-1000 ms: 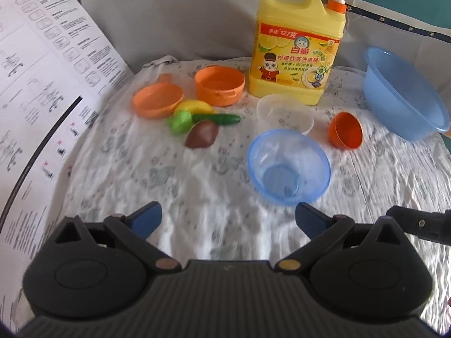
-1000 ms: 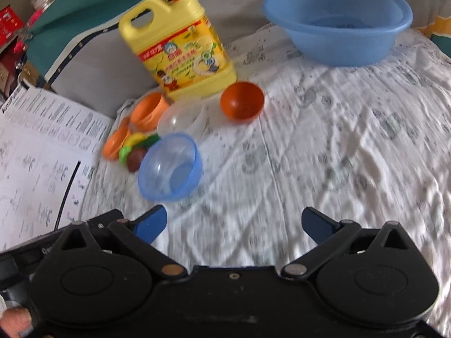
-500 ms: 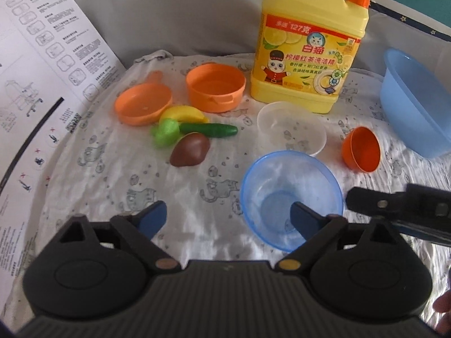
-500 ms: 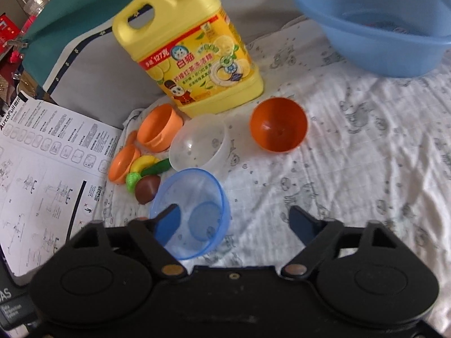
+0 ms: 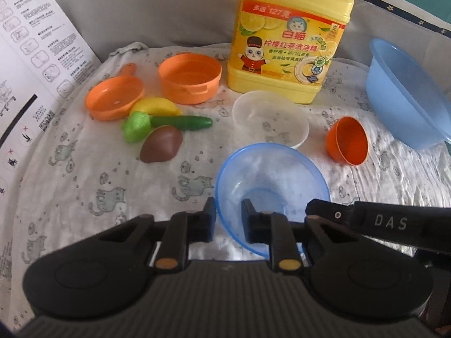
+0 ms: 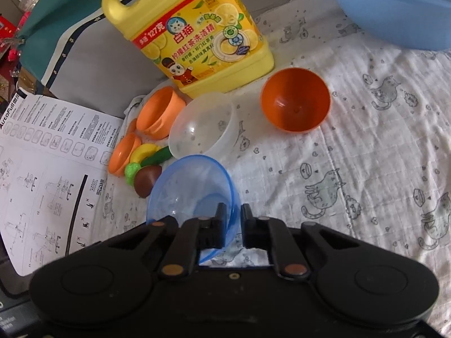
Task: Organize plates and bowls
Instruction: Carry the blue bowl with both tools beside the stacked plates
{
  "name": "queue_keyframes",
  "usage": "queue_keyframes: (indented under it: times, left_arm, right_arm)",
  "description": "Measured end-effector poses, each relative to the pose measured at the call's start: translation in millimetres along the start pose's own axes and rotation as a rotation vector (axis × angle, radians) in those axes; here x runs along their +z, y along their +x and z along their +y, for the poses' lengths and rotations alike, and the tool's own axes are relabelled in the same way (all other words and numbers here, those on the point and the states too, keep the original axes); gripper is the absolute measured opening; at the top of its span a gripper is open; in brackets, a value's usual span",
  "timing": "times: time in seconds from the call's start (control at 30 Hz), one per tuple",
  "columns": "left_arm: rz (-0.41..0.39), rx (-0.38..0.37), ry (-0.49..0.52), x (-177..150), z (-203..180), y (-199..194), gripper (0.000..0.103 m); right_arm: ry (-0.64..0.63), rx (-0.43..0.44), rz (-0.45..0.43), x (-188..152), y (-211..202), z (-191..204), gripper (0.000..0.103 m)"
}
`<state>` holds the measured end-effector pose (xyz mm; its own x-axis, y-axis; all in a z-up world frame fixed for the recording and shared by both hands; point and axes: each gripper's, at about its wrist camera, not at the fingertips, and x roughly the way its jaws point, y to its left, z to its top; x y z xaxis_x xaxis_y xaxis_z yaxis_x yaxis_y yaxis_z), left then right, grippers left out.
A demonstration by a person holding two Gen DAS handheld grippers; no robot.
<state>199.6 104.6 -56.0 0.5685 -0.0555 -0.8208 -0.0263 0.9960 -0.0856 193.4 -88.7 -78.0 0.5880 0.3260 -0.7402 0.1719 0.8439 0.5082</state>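
Left wrist view: left gripper (image 5: 229,218) narrowed onto the near-left rim of the blue bowl (image 5: 272,188), one finger outside the wall, one inside, clamping it. Bowl sits near centre on the cat-print cloth (image 5: 84,186). Just beyond it a clear bowl (image 5: 270,118), touching or nearly touching its far rim; orange bowl (image 5: 347,140) tipped on its side to the right. Far right a big blue basin (image 5: 406,95). Yellow detergent jug (image 5: 290,42) stands far centre. Far left: orange pot (image 5: 189,77), orange pan (image 5: 114,100), toy banana (image 5: 155,106), green cucumber (image 5: 183,122), green leafy toy (image 5: 136,126), brown toy (image 5: 161,148) clustered together. Printed sheet (image 5: 33,56) at left edge. Part of the right gripper (image 5: 377,221) enters from the right, at the bowl's near-right rim. Right wrist view: right gripper (image 6: 233,226) narrowed on the blue bowl (image 6: 191,188) rim, wall between the fingers, bowl tilted. Clear bowl (image 6: 203,129) just beyond it, tilted; orange bowl (image 6: 295,102) to the right, apart. Detergent jug (image 6: 186,31) far, basin (image 6: 394,2) far right, sheet (image 6: 50,169) left.
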Motion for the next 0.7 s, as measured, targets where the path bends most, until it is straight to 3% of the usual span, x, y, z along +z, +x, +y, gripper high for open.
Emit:
queue_keyframes:
  times: [0.33, 0.7]
  left_arm:
    - [0.017, -0.022, 0.053, -19, -14, -28, 0.018]
    - [0.018, -0.073, 0.13, -62, -40, -76, 0.018]
  right_arm:
    - [-0.013, -0.023, -0.006, -18, -37, -3, 0.011]
    - [-0.013, -0.049, 0.012, -66, -95, -21, 0.011]
